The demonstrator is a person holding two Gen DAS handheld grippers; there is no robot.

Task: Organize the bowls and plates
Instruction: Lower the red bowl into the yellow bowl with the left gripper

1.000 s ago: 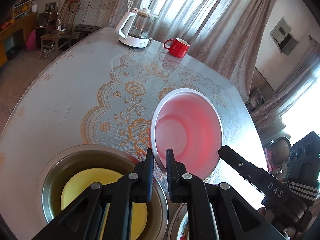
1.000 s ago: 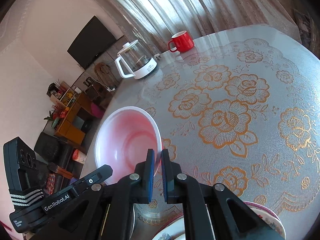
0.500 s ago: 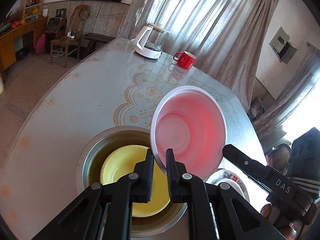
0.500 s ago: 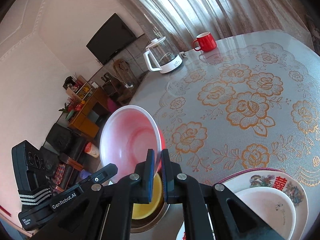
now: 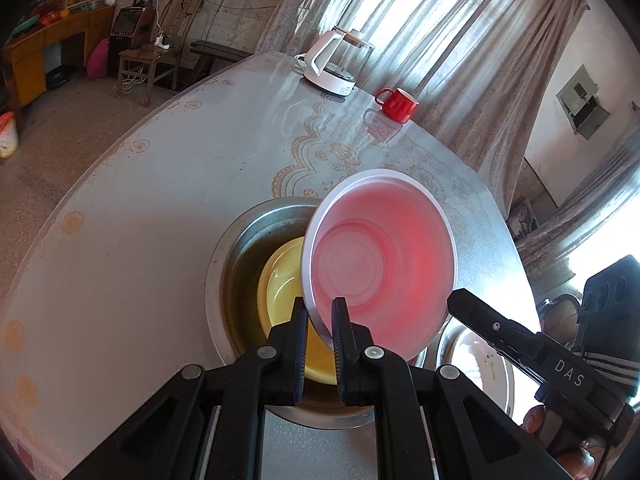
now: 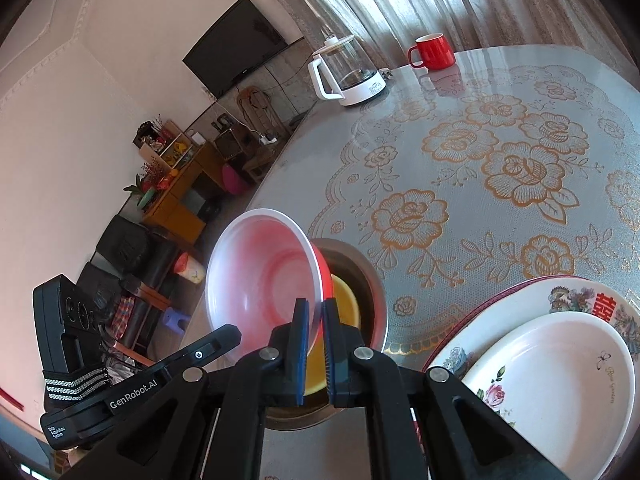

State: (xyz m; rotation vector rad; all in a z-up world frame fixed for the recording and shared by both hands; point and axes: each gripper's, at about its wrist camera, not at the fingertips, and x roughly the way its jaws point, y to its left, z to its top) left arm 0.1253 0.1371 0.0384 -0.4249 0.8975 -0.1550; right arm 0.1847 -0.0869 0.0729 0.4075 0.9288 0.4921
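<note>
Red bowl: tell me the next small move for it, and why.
Probably lower it straight down and level it out. Both the left gripper and the right gripper are clamped on the rim of the red bowl, which hangs tilted above the yellow bowl nested in the steel basin, so stacking it there looks like the next step.

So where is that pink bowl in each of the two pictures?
Left wrist: the pink bowl sits centre, tilted, its near rim clamped in the left gripper, above the steel basin.
Right wrist: the pink bowl is left of centre, its right rim clamped in the right gripper.
Shared landmark: the red mug at the table's far edge.
</note>
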